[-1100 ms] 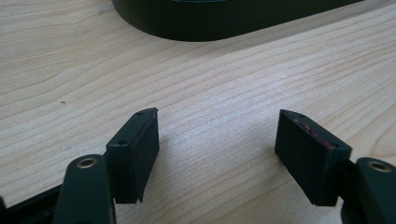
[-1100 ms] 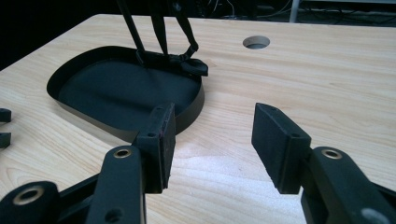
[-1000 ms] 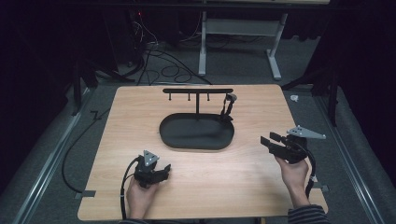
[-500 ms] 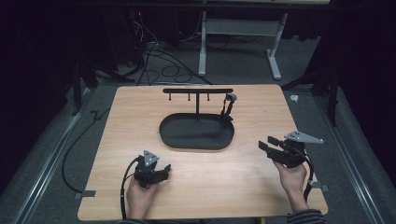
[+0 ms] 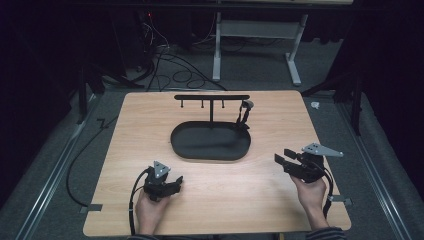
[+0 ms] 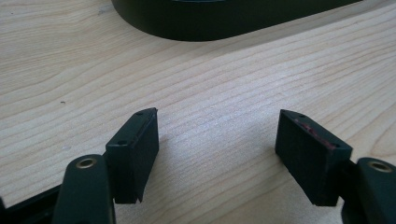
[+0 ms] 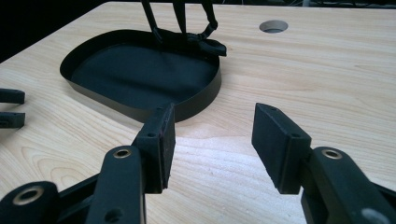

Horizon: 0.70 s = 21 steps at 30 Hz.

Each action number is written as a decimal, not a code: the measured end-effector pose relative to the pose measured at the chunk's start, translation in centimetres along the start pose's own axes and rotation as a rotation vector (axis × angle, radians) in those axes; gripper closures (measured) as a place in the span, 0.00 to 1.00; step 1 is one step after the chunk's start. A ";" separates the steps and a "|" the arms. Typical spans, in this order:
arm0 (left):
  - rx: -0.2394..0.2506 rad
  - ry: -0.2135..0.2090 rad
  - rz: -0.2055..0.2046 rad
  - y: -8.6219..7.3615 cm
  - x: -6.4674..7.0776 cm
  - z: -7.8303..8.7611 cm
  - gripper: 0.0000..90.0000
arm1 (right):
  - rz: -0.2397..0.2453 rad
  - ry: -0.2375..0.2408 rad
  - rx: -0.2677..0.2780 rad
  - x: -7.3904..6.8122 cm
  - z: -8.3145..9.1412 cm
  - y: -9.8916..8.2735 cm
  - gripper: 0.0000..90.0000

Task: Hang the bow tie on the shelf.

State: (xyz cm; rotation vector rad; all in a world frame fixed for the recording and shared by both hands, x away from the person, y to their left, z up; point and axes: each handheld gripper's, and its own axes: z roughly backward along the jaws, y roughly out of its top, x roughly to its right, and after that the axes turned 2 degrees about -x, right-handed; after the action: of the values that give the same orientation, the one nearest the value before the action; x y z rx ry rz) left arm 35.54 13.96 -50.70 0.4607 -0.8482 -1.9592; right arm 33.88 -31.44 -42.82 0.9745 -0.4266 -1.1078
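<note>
A black oval tray lies at the middle of the wooden table. From its far side rises a black T-shaped stand with small hooks under the bar. A black strap-like item hangs from the bar's right end, its lower end resting at the tray's rim. My left gripper sits low near the front left, open over bare wood, with the tray's wall ahead. My right gripper is held at the front right, open and empty, pointing toward the tray.
A round hole is cut in the table beyond the tray. The left gripper's jaw tips show at the left edge of the right gripper view. Cables and a white table frame are on the floor behind.
The right gripper has drifted slightly toward the table's near edge. The left gripper has stayed put, and both pairs of jaws keep the same opening.
</note>
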 end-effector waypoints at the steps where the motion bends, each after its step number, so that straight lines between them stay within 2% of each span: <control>1: 0.000 0.000 0.000 0.0 0.0 0.0 0.34 | -0.003 0.003 -0.002 -0.1 0.0 -0.1 0.57; 21: 0.000 0.000 0.000 0.0 0.0 0.0 0.34 | -0.008 0.016 -0.026 -0.6 -1.0 -1.5 0.57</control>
State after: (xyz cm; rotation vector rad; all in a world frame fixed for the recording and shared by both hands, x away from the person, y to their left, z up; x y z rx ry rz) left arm 35.53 13.96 -50.70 0.4608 -0.8481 -1.9592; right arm 33.56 -30.65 -44.51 0.9619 -0.3949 -1.1093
